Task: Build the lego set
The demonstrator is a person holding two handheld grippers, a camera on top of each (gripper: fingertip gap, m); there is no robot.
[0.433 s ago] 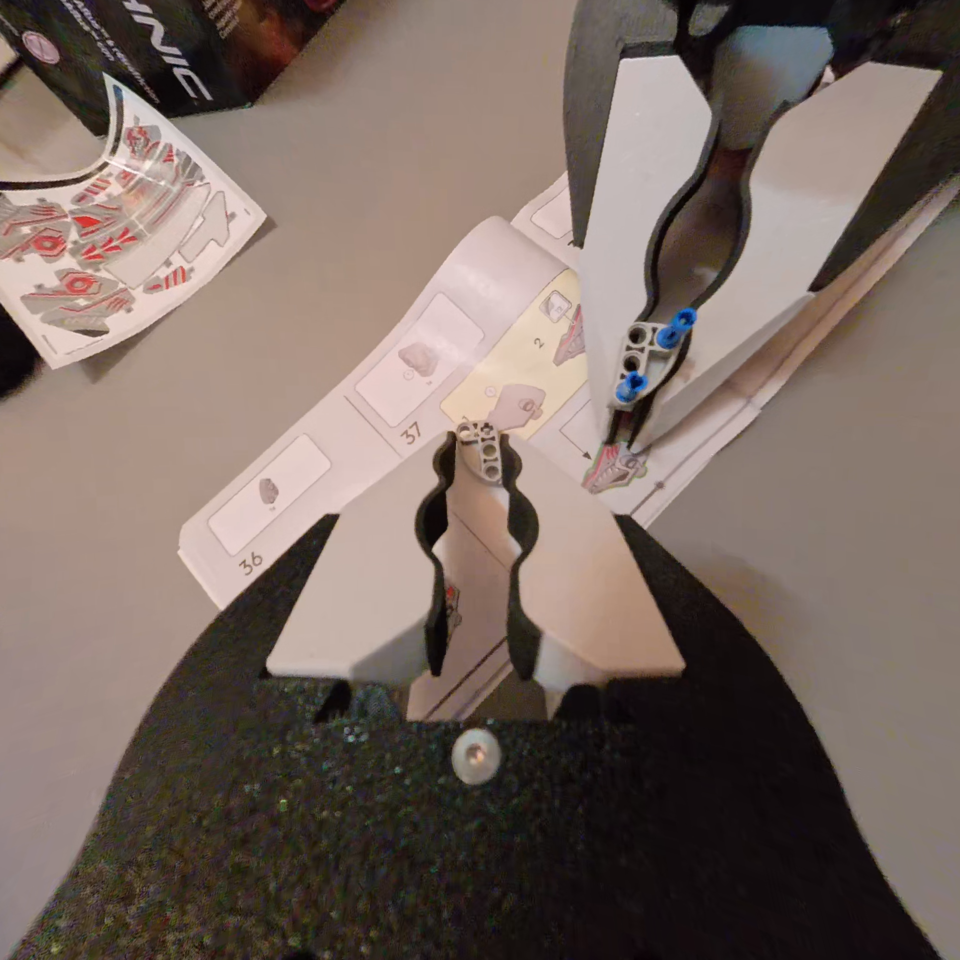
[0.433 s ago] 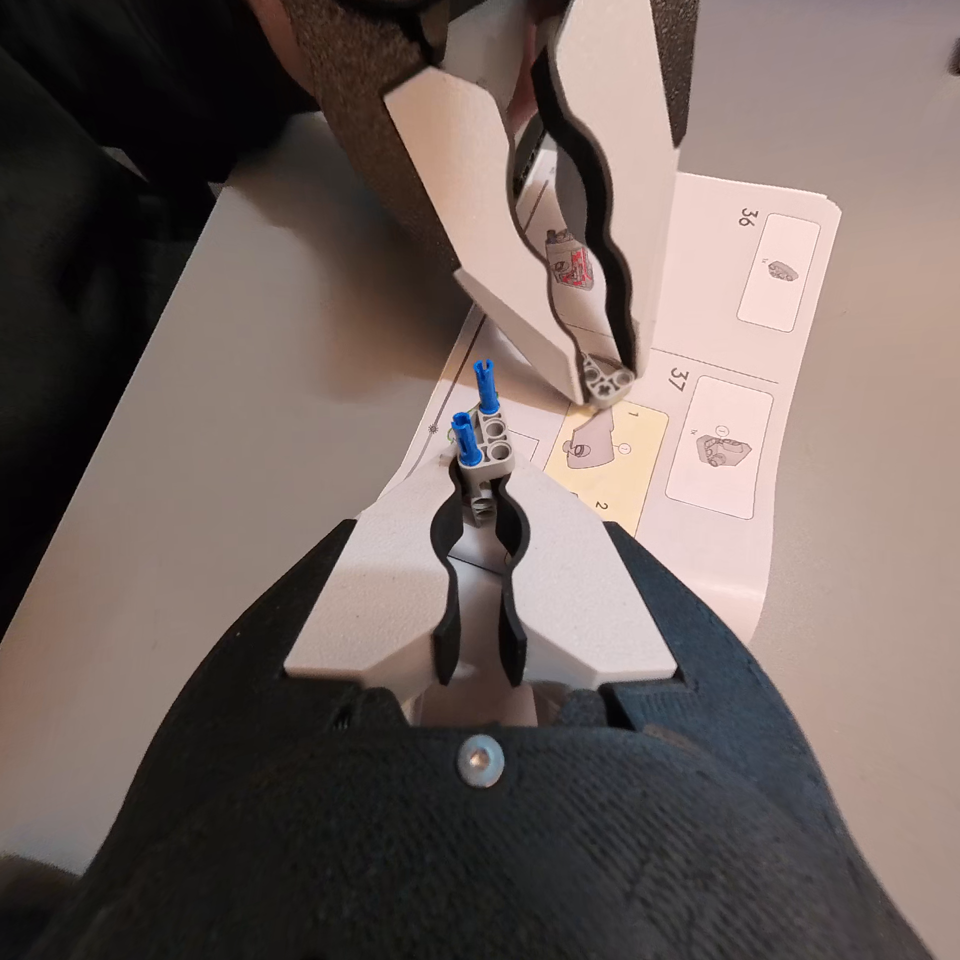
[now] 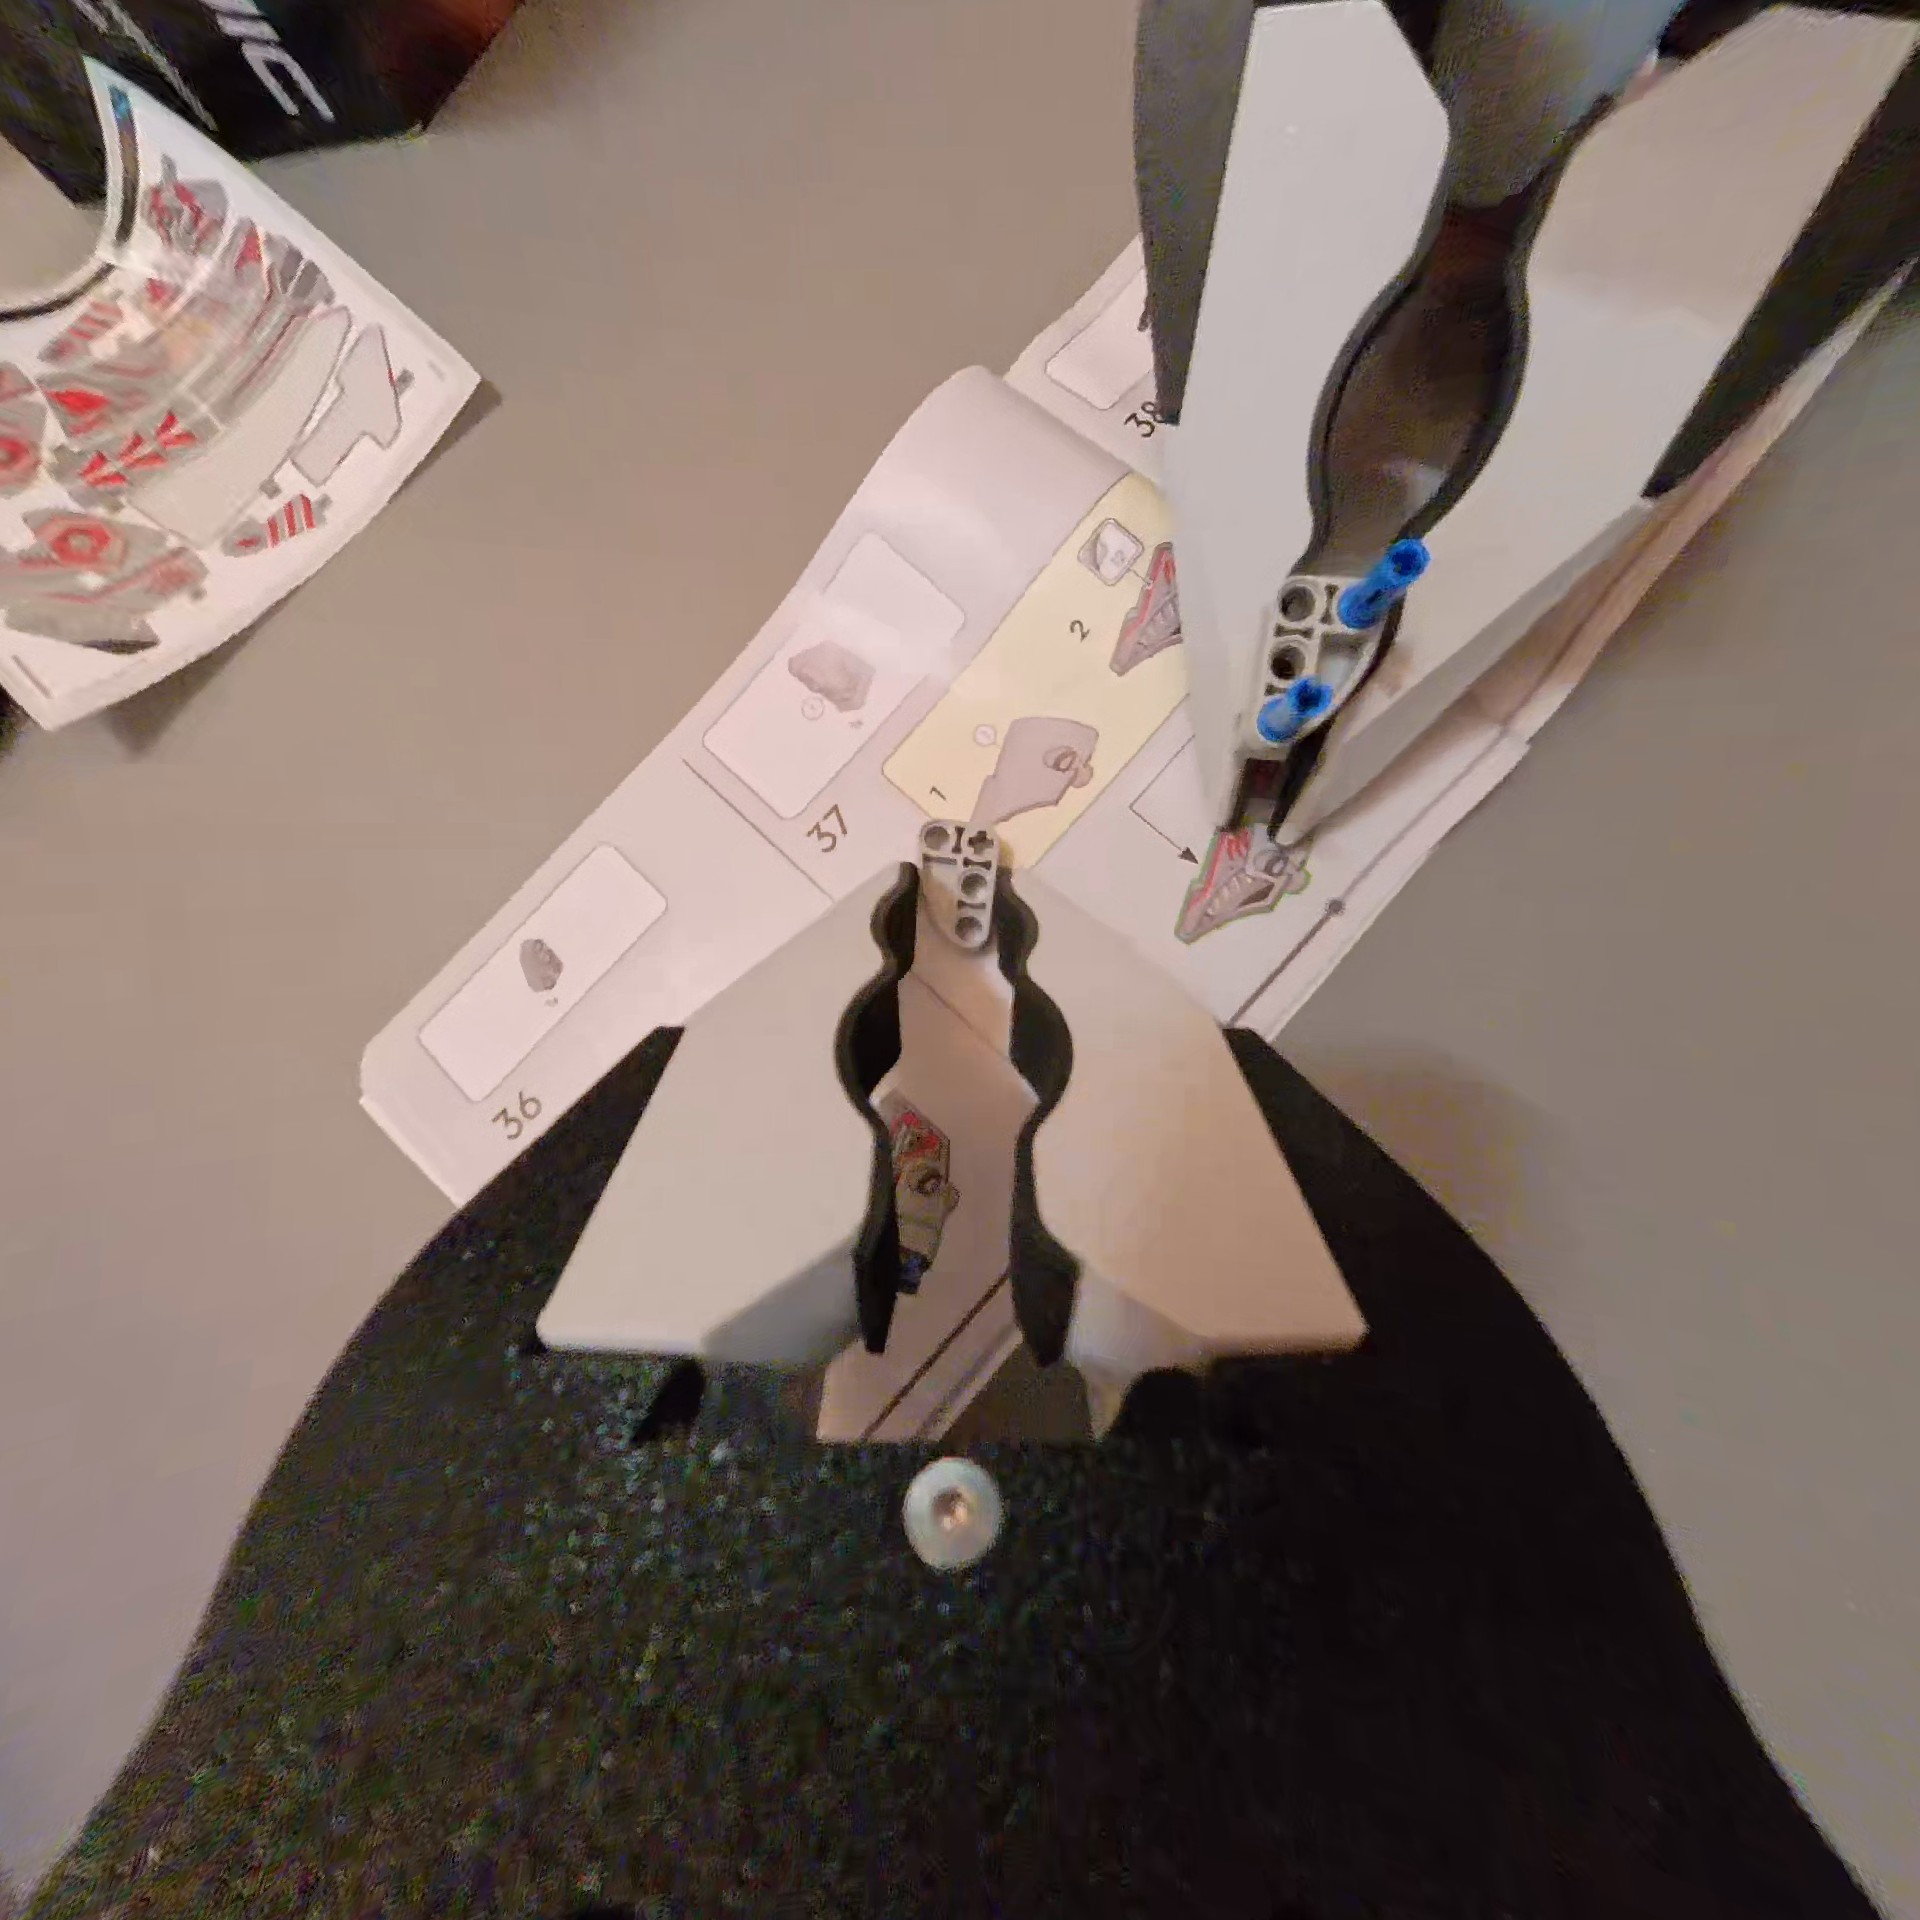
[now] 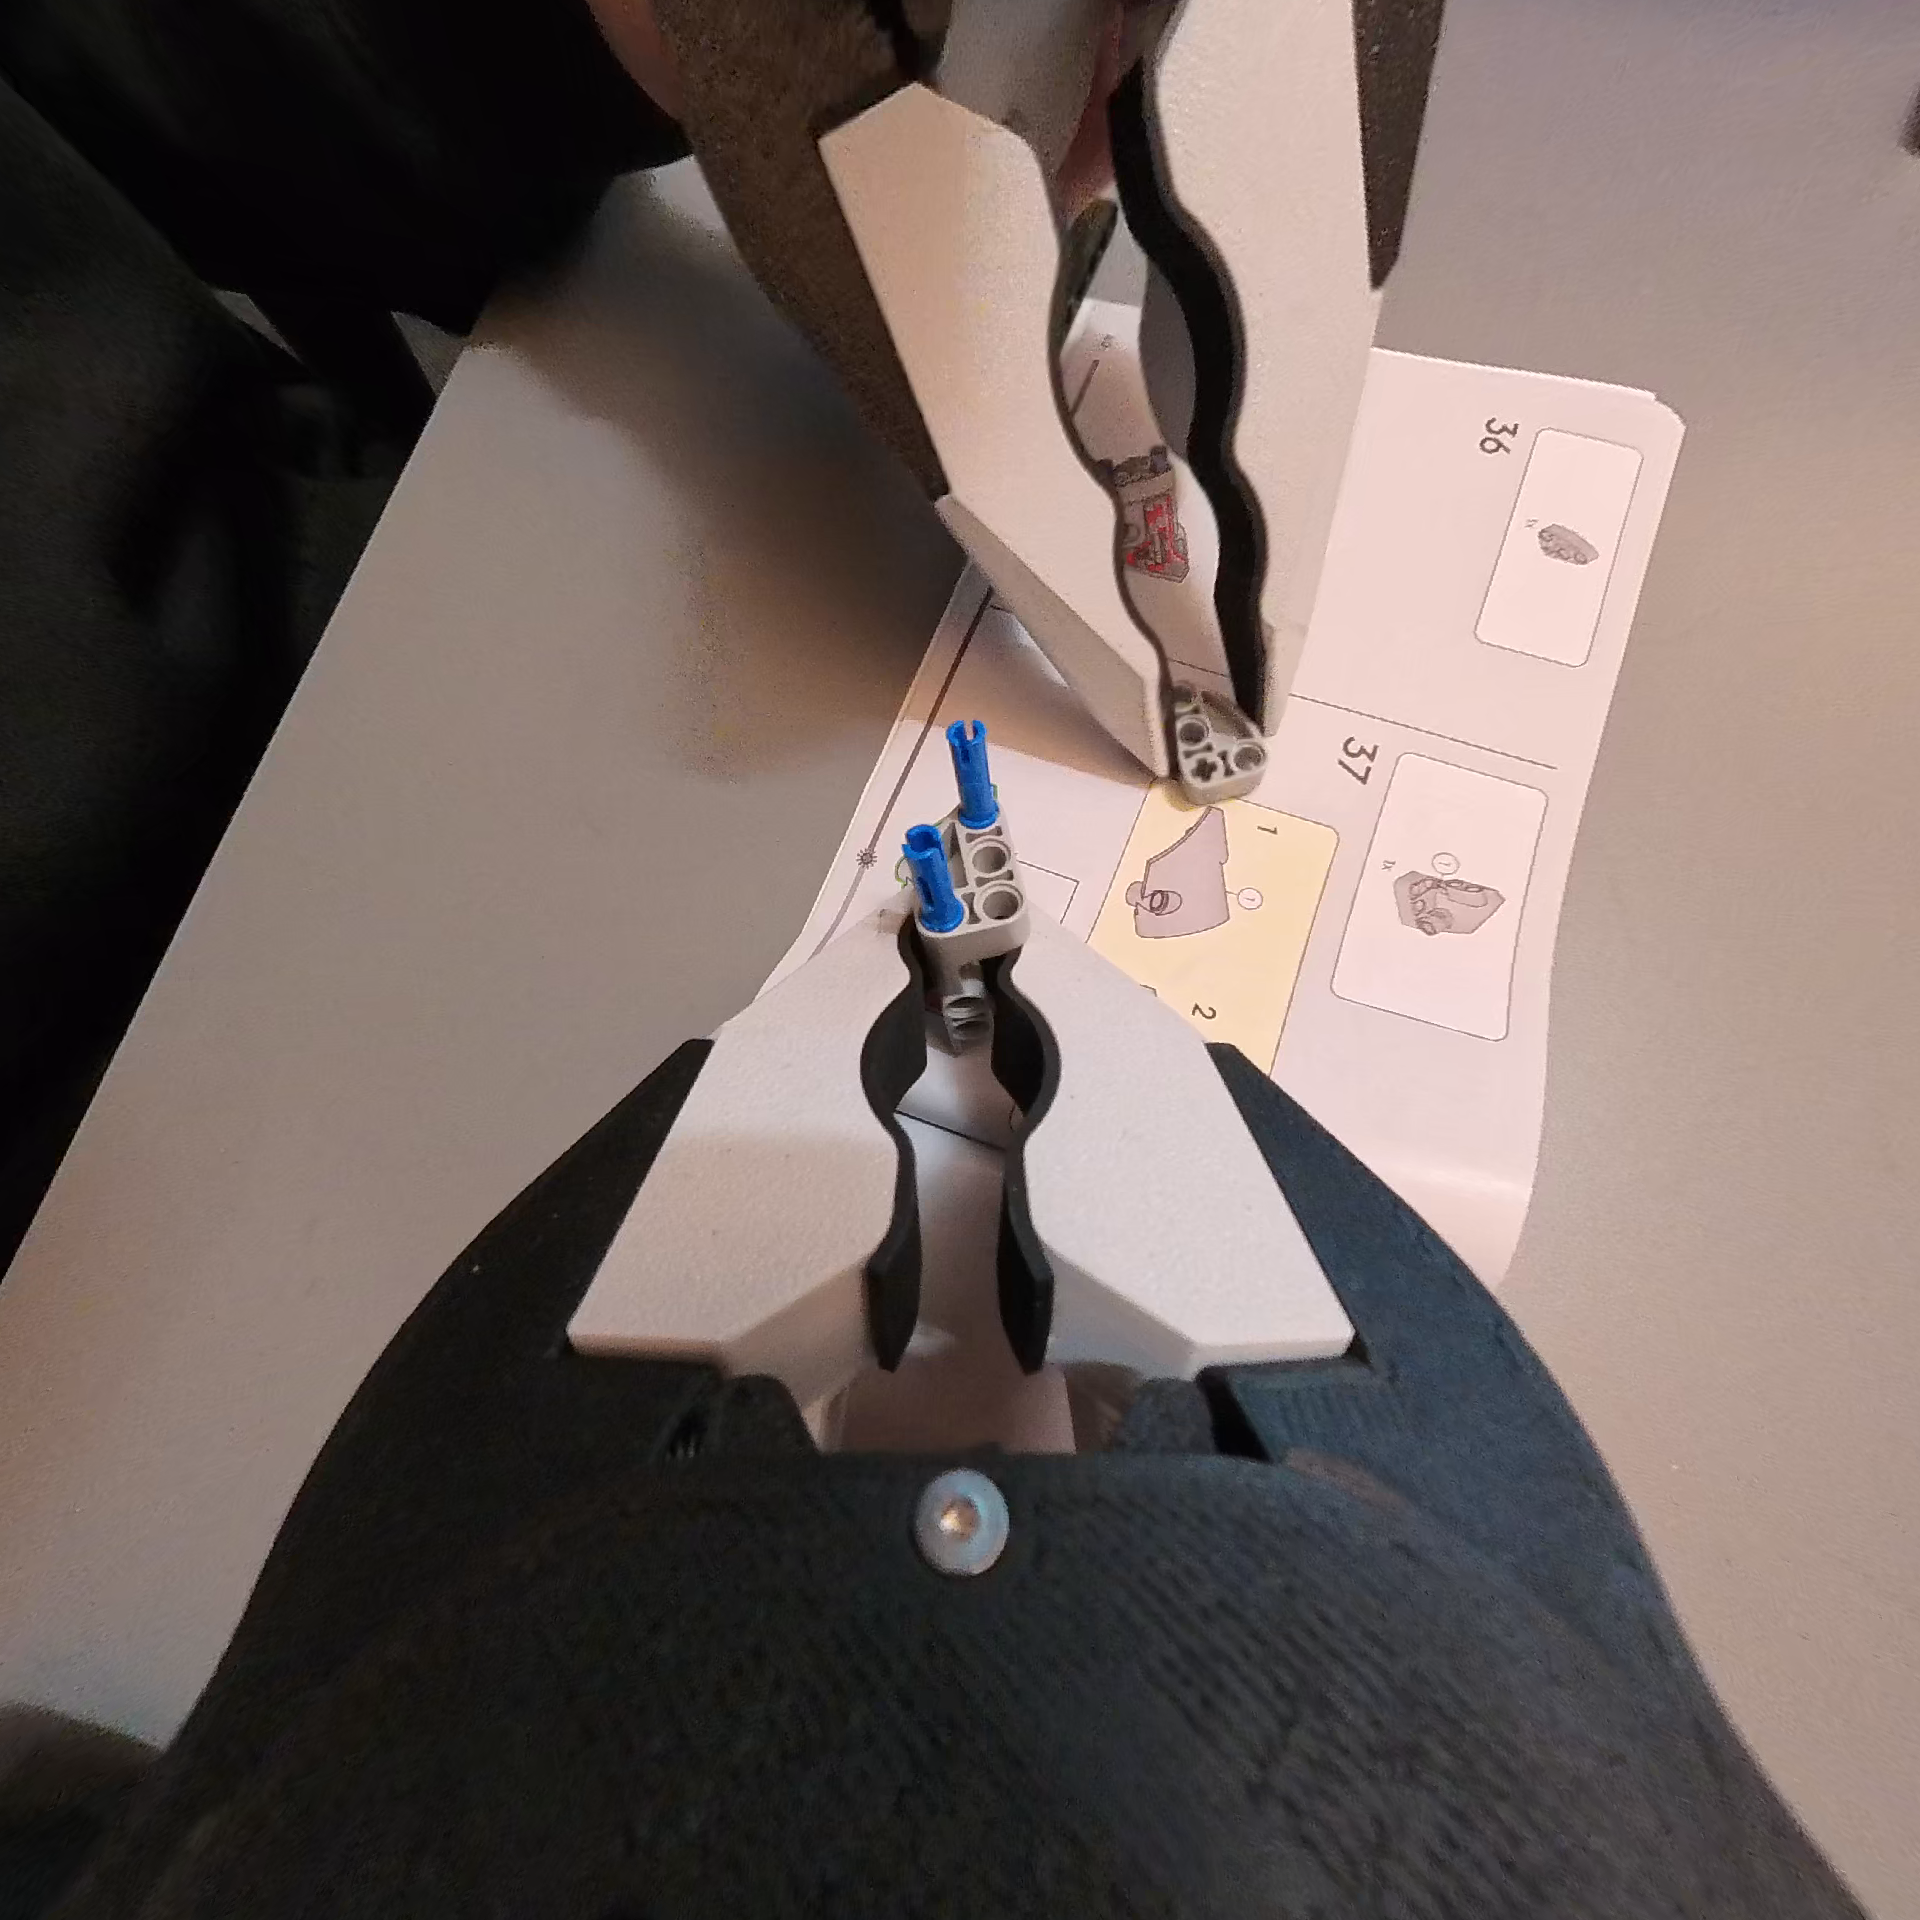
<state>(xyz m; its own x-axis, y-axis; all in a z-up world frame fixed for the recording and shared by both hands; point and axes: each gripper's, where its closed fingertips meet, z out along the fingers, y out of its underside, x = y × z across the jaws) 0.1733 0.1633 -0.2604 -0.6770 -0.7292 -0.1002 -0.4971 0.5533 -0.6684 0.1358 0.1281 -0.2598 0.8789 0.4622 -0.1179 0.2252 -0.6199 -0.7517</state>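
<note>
My left gripper is shut on a small grey L-shaped lego piece with round holes and a cross hole; it also shows in the right wrist view. My right gripper is shut on a grey lego beam with two blue pins sticking out of it. The same beam shows in the left wrist view, above and right of my left piece. Both grippers hang over the open instruction booklet, apart from each other.
A sticker sheet with red and grey shapes lies at the far left. A dark set box stands behind it. The table edge runs along the left in the right wrist view, with a dark area beyond.
The two grippers have drawn slightly closer together over the booklet. Both still hold their pieces.
</note>
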